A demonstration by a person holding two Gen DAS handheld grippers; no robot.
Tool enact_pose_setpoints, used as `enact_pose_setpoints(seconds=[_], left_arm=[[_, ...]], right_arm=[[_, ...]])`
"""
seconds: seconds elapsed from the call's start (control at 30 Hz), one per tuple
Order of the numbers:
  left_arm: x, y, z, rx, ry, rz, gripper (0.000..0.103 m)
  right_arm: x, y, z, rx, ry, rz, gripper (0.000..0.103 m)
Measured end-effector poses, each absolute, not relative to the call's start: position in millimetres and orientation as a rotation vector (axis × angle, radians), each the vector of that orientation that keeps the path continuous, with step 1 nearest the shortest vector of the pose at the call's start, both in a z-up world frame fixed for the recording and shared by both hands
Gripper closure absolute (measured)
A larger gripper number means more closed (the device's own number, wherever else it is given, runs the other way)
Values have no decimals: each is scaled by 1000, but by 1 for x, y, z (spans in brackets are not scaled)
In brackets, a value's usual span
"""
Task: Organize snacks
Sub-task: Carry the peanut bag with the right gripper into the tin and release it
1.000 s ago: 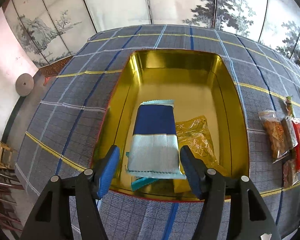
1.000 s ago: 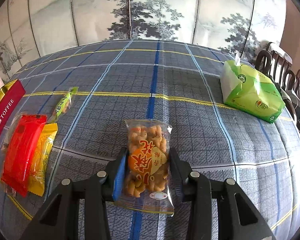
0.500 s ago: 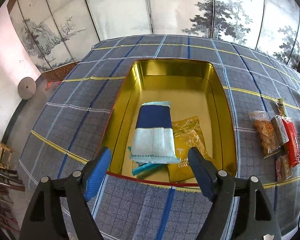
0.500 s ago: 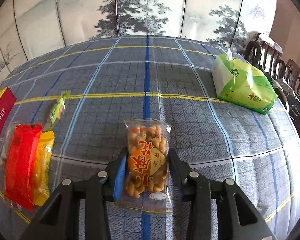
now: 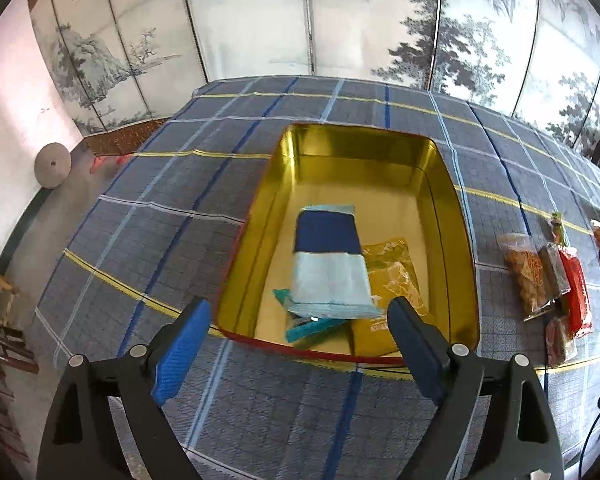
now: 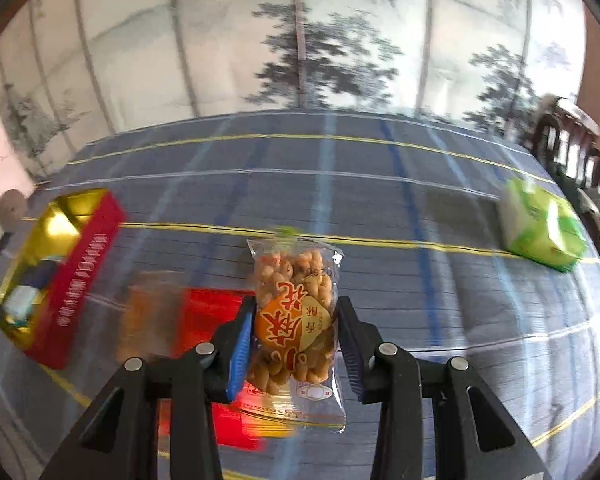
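Observation:
A gold tin with a red rim (image 5: 458, 240) sits on the checked tablecloth. Inside lie a blue-and-pale-blue packet (image 5: 328, 268), a yellow packet (image 5: 396, 276) and a teal one (image 5: 312, 326) under it. My left gripper (image 5: 300, 344) hovers at the tin's near edge, its jaws opening with nothing between them. My right gripper (image 6: 296, 340) is shut on a clear bag of fried snacks (image 6: 296, 300), held above the cloth. In the right wrist view the tin (image 6: 76, 272) lies at far left, blurred.
Loose snack packets (image 5: 540, 280) lie on the cloth right of the tin, seen blurred red and orange (image 6: 204, 316) below the held bag. A green tissue pack (image 6: 540, 232) sits far right. Dark chairs (image 6: 580, 152) stand beyond the table edge. A painted screen backs the table.
My left gripper let go of the blue packet, spread wider and drew back from the tin. My right gripper lifted the snack bag and swung left towards the tin.

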State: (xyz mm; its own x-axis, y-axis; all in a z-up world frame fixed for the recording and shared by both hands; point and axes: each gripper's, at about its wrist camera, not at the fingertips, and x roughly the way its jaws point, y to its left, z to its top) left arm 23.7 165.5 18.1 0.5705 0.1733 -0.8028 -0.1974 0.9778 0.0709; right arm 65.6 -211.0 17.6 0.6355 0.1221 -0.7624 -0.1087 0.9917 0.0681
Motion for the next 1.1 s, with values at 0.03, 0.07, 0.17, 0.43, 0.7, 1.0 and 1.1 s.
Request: enact_pose_setpoints(seconds=[0.03,0.07,0.17,0.43,0.7,1.0,1.1], left_arm=[[22,168,20,-33,935,224,14],[20,172,22,-42,928,228,14],[15,183,26,-60,914,243,13],[-4,220,25,-90,919,314,13],[-23,251,21,-137,930,376,13],[-35,267,23,-165,926,402,13],[-38,271,24,-180,925,408,13]], right_arm=[[64,-200,20,13,869,151,63],[62,-187,22,9,868,178,63],[57,-151,28,1,866,258,63],[46,-55,31,-55,866,432,63],[45,1,25,-108,883,509,63],[45,35,16,-165,899,533,63],[47,37,11,-170,909,526,63]])
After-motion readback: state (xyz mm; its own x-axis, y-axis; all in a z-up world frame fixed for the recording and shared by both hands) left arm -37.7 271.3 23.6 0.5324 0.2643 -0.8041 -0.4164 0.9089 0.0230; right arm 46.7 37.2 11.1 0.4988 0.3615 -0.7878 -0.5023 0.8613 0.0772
